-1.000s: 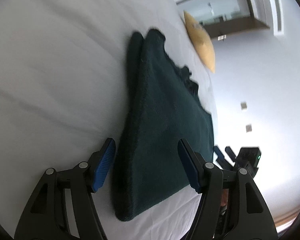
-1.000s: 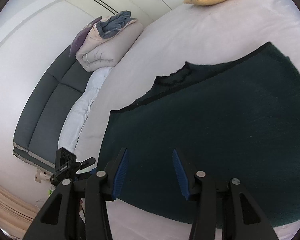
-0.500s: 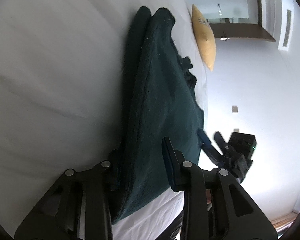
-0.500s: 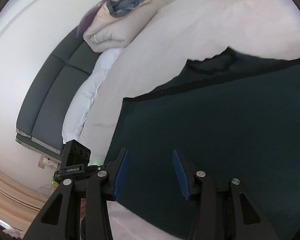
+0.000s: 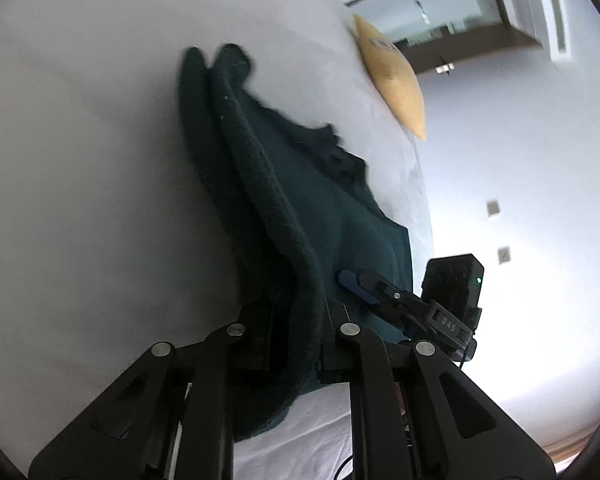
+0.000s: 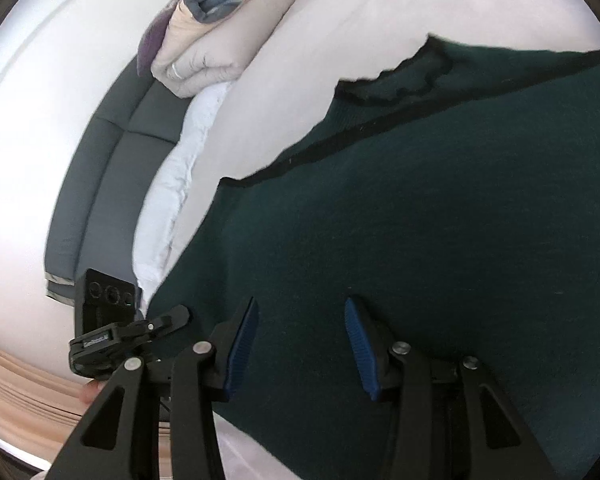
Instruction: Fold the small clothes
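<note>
Left gripper [image 5: 296, 332], jaws clamped on the thick near edge of the dark green garment [image 5: 324, 208]. Right gripper [image 6: 300, 344], jaws spread wide, holding nothing, poised over the same garment near the bed's [image 5: 80, 140] near edge. Step: securing the hem. Next, judged: right jaws must close before lifting to fold.

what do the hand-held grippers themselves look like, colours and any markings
Both are matte black frames with angular, cut-out linkage arms joined by round silver rivets. The right hand-held gripper has ribbed blue pads on its fingertips. The left hand-held gripper is built the same; its pads are hidden by the cloth. Each carries a black camera box with a small green light, on a clamp with white lettering too blurred to read.
</note>
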Tool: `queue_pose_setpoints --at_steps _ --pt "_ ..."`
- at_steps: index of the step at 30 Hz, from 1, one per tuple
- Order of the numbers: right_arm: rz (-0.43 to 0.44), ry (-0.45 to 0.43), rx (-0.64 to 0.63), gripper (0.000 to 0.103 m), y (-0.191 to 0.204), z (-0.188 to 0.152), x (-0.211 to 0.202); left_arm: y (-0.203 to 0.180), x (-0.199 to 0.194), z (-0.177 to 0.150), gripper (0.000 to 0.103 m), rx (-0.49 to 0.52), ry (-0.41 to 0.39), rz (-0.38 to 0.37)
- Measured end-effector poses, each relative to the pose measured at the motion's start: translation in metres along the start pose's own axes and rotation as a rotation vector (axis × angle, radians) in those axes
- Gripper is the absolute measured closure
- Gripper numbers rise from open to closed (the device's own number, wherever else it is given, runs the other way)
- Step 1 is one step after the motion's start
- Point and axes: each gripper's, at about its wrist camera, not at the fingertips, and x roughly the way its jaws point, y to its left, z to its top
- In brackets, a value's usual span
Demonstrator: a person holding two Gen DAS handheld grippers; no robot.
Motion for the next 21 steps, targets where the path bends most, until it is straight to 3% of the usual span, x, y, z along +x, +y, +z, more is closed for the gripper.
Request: queue_pose_setpoints --at_steps 5,10,16,21 --pt "0.076 -0.057 0.065 0.054 -0.027 0.003 -0.042 -0.076 0.033 -0.005 0.091 0.130 0.025 0.034" --pt "0.144 -0.136 0.129 0.050 -0.062 0.007 -0.096 -0.135 0.097 -0.023 0.091 0.248 0.081 0.090" --pt "0.184 -0.191 0.185 0.035 -0.094 0.009 -0.129 -0.156 0.176 -0.069 0.091 0.333 0.193 0.160" --pt "0.170 -0.170 0.185 0.034 -0.096 0.010 -0.116 -0.168 0.179 -0.096 0.091 0.429 0.144 0.256"
